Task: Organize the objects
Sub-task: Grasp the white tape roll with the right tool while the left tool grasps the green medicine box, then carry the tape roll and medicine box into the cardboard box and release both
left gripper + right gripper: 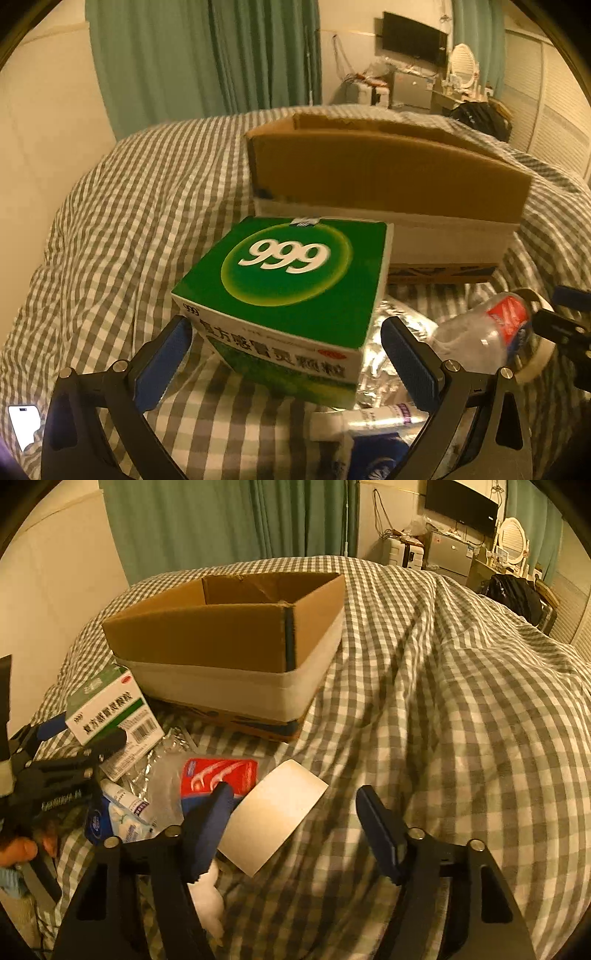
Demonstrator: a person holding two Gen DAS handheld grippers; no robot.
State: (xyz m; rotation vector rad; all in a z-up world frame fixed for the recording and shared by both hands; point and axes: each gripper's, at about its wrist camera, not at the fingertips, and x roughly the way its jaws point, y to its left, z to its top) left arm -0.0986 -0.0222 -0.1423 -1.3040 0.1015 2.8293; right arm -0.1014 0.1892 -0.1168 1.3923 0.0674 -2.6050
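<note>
The green medicine box (291,291) sits between the left gripper's (286,354) spread pads just before the open cardboard box (384,177) on the checked bedspread (461,701). Best to close squarely on its side faces, then lift clear over the carton's near wall. The right gripper (291,830) hangs wide open, holding nothing, above a white roll (273,812).
</note>
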